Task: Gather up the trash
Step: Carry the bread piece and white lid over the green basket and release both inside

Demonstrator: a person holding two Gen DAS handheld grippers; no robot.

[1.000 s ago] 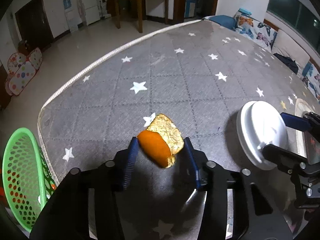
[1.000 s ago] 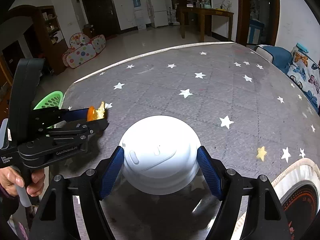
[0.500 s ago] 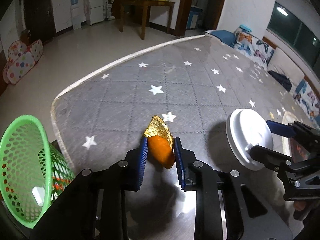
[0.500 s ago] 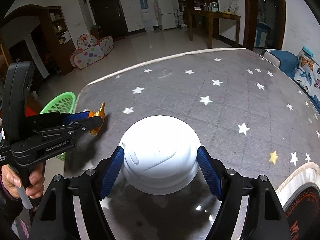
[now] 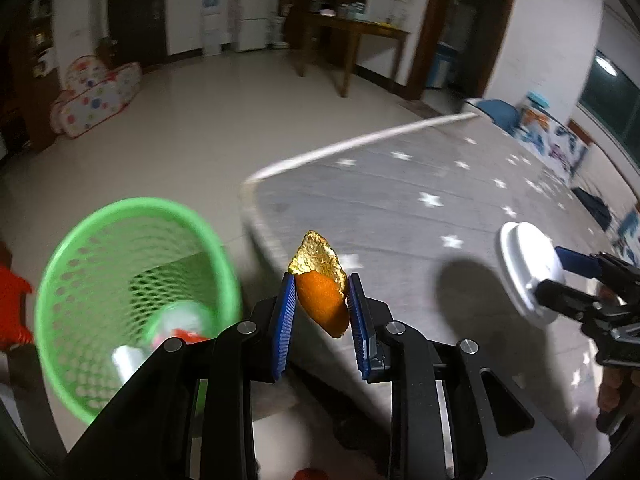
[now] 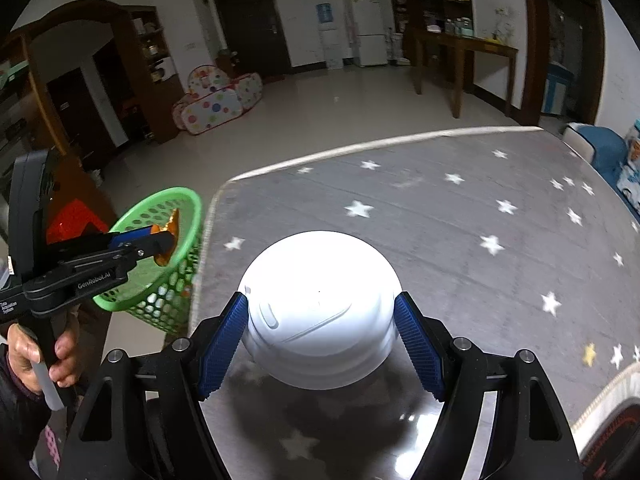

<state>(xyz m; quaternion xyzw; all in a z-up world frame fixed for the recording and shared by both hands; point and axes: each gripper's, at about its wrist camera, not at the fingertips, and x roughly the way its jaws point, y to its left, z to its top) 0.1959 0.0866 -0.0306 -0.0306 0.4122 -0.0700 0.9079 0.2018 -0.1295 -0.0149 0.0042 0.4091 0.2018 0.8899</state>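
Note:
My left gripper (image 5: pixel 320 312) is shut on an orange peel (image 5: pixel 322 296) with a golden inner side and holds it in the air over the corner of the grey starred mat (image 5: pixel 420 216), just right of a green mesh basket (image 5: pixel 100 264). The basket holds some trash at its bottom. In the right wrist view the left gripper (image 6: pixel 160 240) and the peel (image 6: pixel 170 236) are in front of the basket (image 6: pixel 176 248). My right gripper (image 6: pixel 320 336) is shut on a white round lid (image 6: pixel 320 308), also seen in the left wrist view (image 5: pixel 528 268).
A red object (image 5: pixel 12 304) stands left of the basket. Beyond the mat lie a tiled floor (image 5: pixel 200 140), a dotted play tent (image 5: pixel 96 100) and a wooden table (image 5: pixel 352 40). Cushions (image 5: pixel 552 140) line the mat's far right.
My left gripper closed on the peel, lifted it off the mat and swung left toward the green basket. My right gripper kept hold of the white lid and turned slightly left.

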